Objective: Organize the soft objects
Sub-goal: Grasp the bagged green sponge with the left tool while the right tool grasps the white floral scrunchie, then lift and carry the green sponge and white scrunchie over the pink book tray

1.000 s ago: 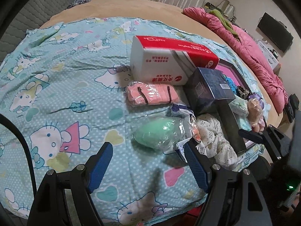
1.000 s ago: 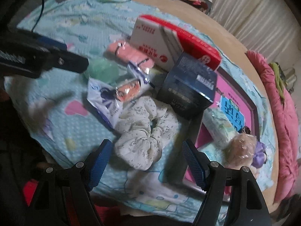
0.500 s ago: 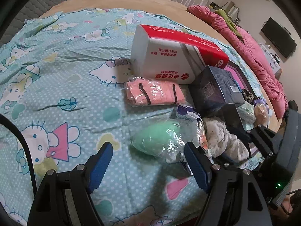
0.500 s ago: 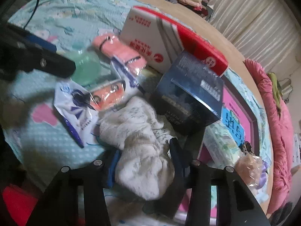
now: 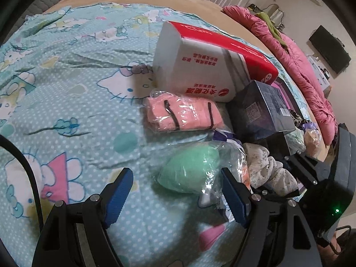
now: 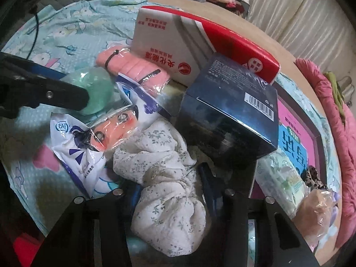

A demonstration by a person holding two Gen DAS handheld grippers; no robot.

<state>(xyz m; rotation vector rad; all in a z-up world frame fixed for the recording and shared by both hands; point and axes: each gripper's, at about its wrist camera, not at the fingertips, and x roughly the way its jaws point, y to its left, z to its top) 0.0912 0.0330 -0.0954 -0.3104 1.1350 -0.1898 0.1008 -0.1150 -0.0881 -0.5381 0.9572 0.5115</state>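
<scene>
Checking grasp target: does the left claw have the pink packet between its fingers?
No, the green sponge sits between the open left claw; the pink packet lies beyond it.

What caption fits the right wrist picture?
Right gripper closing around a floral scrunchie beside a dark blue box.

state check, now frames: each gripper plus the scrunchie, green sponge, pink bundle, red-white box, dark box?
Left gripper: open, green sponge between the jaws, untouched.
Right gripper: closing on the scrunchie.
Scrunchie: bunched between the right jaws.
Green sponge: bagged, lying on the sheet.
Pink bundle: wrapped, lying flat.
Red-white box: closed.
Dark box: sealed, tilted.
</scene>
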